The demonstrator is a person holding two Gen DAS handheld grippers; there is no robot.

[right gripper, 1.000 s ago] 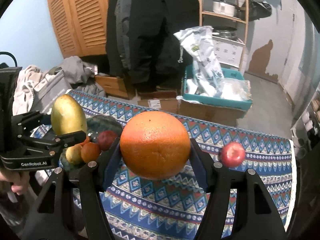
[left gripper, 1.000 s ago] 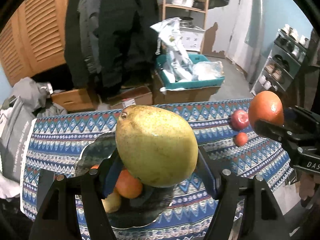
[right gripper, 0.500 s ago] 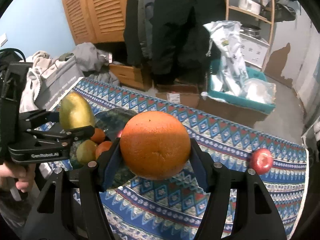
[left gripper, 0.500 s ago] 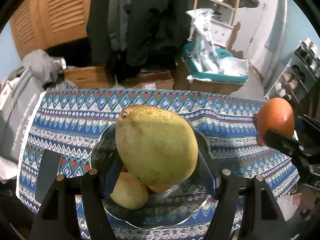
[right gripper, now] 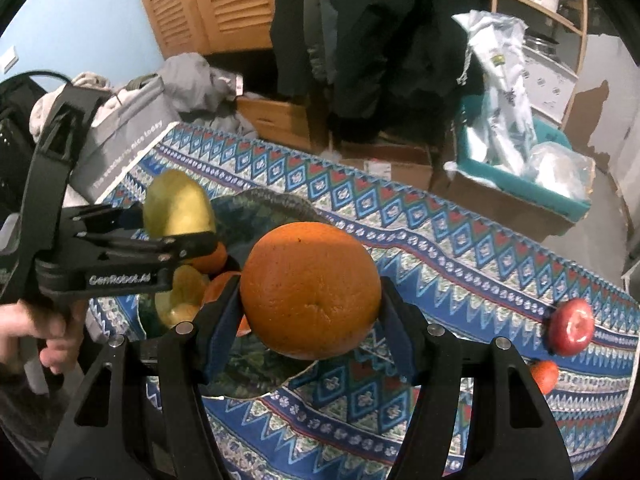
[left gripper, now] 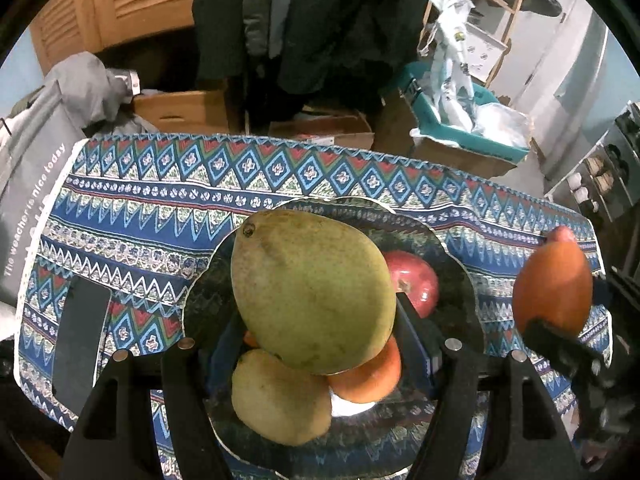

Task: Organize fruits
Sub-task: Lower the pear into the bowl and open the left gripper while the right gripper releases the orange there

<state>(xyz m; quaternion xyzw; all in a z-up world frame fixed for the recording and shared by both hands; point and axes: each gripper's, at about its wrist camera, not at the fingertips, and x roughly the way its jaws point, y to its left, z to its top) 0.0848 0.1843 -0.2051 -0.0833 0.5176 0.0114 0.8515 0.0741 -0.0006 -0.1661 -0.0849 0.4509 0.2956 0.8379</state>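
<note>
My left gripper [left gripper: 316, 332] is shut on a large green-yellow mango [left gripper: 312, 288], hanging just above a dark glass bowl [left gripper: 456, 272] on the patterned tablecloth [left gripper: 160, 200]. In the bowl lie a red apple [left gripper: 416, 280], a small orange [left gripper: 372, 372] and a yellowish pear [left gripper: 280, 396]. My right gripper [right gripper: 310, 308] is shut on a big orange [right gripper: 310, 290] over the bowl's right rim [right gripper: 280, 200]; the left gripper [right gripper: 120, 248] with the mango [right gripper: 178, 208] shows at its left. The big orange [left gripper: 554, 284] also appears at the right of the left wrist view.
On the cloth at the right lie a red apple [right gripper: 570, 326] and a small orange [right gripper: 544, 376]. A dark flat phone [left gripper: 78, 340] lies at the cloth's left end. A person's hand [right gripper: 32, 336] holds the left gripper. Boxes, a teal bin [right gripper: 520, 184] and hanging coats stand behind.
Both grippers have sunk and moved in over the bowl with their fruit. The mango now hangs right above the bowl's fruit, and the big orange has come over the bowl's right rim.
</note>
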